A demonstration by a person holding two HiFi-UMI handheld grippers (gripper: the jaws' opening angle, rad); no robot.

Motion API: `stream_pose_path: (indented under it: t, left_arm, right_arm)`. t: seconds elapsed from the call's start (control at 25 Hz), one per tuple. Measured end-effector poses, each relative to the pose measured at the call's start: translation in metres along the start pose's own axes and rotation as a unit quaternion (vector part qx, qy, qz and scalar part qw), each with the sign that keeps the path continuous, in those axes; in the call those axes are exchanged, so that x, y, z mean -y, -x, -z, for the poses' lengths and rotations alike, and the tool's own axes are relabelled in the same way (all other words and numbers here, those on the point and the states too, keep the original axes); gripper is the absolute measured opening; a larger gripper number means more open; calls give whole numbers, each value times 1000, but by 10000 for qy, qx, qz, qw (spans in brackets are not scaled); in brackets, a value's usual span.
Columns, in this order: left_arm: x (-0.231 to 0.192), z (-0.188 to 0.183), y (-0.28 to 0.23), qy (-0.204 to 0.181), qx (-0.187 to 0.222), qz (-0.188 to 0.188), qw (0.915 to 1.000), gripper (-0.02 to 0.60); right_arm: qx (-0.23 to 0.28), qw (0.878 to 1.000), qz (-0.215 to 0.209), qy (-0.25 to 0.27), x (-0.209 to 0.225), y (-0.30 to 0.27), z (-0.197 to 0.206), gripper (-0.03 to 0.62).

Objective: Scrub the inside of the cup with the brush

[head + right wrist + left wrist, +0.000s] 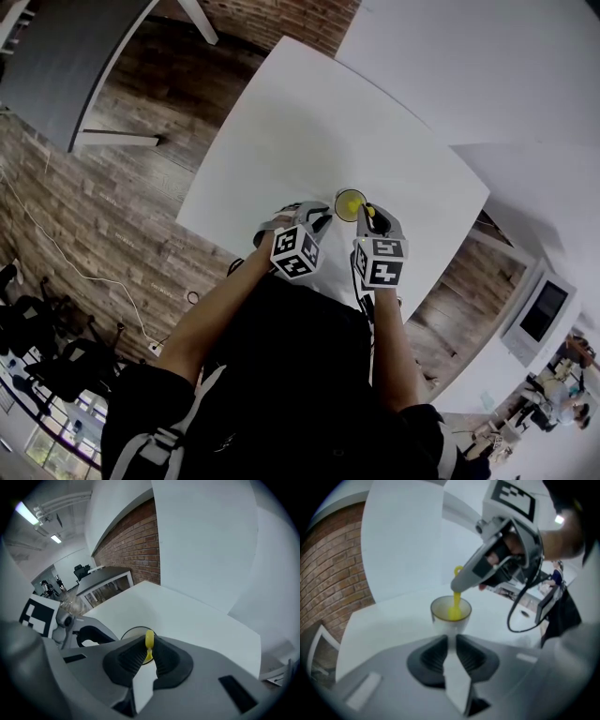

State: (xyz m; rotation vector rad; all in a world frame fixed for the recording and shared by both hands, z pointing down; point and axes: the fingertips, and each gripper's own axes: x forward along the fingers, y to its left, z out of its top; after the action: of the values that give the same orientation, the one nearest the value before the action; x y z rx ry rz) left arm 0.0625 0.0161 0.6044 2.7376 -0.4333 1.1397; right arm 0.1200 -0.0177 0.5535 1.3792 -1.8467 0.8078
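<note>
The left gripper (452, 641) pinches the small white cup (443, 623) steady (apparently by its handle) so the right gripper (148, 651), clamped on the yellow plastic brush (455, 607), can scrub inside.

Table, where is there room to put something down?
The table is bare beyond the cup, out to its far edges. It is crowded only by the near edge, where the left gripper and right gripper meet at the cup.

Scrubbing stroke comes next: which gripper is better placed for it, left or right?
Right. The right gripper has its jaws closed on the yellow brush, whose head is down inside the cup. The left gripper is busy gripping the cup.
</note>
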Motion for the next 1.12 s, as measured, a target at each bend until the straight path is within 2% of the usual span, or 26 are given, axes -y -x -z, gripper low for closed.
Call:
stream_pose_path:
  t: [0.2, 0.44, 0.84, 1.12]
  left_arm:
    - [1, 1, 1, -27, 4, -6, 10000, 58]
    - [1, 1, 1, -10, 0, -11, 10000, 58]
    - [2, 0, 1, 0, 13, -24, 10000, 58]
    - [2, 0, 1, 9, 17, -9, 10000, 58]
  right_arm:
    - [-146, 9999, -48, -44, -1, -14, 10, 31]
    - [-544, 9978, -305, 223, -7, -1, 10, 31]
    - [-479, 9968, -491, 410, -14, 43, -5, 31]
    - [-848, 9942, -552, 364, -15, 18, 14, 31]
